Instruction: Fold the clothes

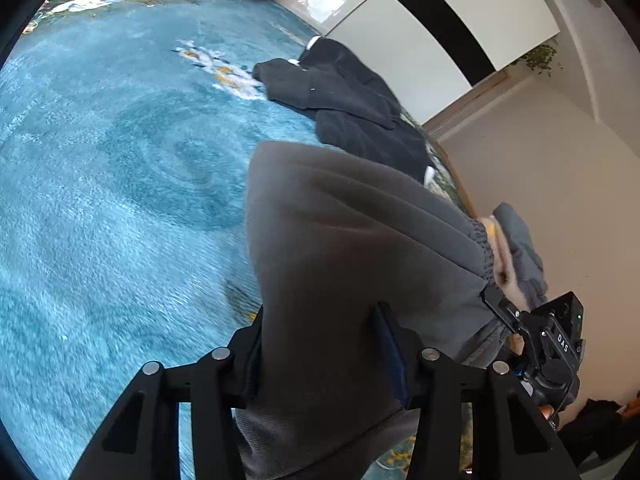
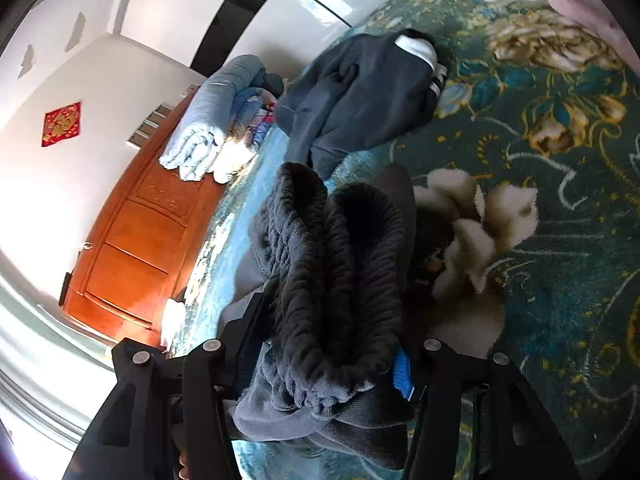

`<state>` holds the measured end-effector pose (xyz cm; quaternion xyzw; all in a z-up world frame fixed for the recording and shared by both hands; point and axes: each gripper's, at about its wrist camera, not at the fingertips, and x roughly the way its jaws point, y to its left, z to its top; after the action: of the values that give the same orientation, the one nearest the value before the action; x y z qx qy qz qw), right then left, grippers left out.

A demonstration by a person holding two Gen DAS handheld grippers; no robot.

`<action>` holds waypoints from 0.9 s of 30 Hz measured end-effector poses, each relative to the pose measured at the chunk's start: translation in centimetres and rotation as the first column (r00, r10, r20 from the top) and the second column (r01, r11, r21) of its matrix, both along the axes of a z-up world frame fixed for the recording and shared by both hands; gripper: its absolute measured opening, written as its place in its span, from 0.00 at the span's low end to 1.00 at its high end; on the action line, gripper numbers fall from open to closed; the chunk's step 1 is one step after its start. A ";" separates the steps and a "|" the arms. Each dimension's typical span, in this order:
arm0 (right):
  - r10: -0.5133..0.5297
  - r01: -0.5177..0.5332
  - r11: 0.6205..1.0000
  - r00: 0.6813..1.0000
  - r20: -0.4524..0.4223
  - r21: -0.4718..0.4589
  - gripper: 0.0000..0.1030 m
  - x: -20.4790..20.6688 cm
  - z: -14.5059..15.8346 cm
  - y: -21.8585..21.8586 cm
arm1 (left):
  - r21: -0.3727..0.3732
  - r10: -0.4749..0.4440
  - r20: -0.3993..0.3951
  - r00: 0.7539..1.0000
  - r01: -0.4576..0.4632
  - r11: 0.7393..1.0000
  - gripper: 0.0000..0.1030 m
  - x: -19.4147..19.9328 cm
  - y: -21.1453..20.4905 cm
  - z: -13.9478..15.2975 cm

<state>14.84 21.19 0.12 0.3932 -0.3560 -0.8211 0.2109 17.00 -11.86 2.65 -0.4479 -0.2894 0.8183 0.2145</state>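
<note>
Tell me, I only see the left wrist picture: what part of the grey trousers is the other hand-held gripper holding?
Observer: The right hand-held gripper is clamped on the ribbed elastic waistband of the grey trousers, bunched between its fingers.
Operator: Is anything at the head of the bed besides the dark garment?
Observer: Yes, rolled pale blue bedding lies against an orange wooden headboard.
Operator: Anything on the wall there?
Observer: A red and gold square decoration hangs on the white wall.
</note>
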 end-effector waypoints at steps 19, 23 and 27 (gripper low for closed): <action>-0.160 0.170 0.985 0.956 -0.245 0.022 0.53 6.5 14.1 15.7 | 0.014 -0.306 -0.264 0.915 0.321 0.947 0.50 -1.1 18.3 16.1; -0.210 0.236 0.970 0.934 -0.290 0.056 0.53 6.4 18.0 21.2 | -0.027 -0.378 -0.307 0.873 0.389 0.921 0.50 -3.6 25.1 19.9; -0.259 0.301 0.950 0.909 -0.328 0.083 0.53 5.9 21.3 26.7 | -0.095 -0.435 -0.348 0.831 0.430 0.898 0.51 -5.8 32.2 23.0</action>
<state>20.72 47.86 21.37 0.2159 -0.3157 -0.9164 0.1181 11.20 20.37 25.67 -0.3450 -0.1311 0.8184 0.4404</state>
